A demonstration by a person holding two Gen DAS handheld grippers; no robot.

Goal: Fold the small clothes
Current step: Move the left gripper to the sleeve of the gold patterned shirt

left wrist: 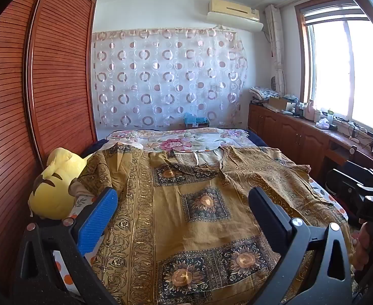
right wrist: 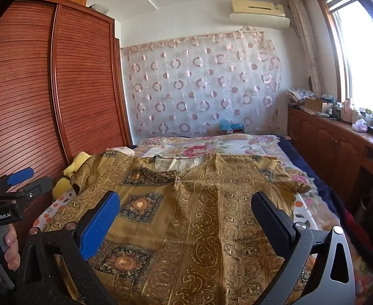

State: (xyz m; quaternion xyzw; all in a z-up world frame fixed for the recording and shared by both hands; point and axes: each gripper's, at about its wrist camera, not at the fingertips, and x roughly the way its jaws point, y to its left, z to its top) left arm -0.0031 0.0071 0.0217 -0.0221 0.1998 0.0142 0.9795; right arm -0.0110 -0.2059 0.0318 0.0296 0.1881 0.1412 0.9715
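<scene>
A mustard-brown patterned shirt (right wrist: 186,203) lies spread flat on the bed (right wrist: 326,193), its neckline toward the far edge and its short sleeves reaching toward both side edges. The right gripper (right wrist: 185,218) hangs above the shirt's near part with its jaws wide apart and nothing between them. The left gripper (right wrist: 21,178) is near the bed's left edge, its hand (right wrist: 1,249) around the handle; its jaws look apart. A yellow plush toy (right wrist: 72,172) lies at that edge, partly under the sleeve.

Left tool (left wrist: 183,203) gaping, right tool (right wrist: 186,208) gaping, side by side
</scene>
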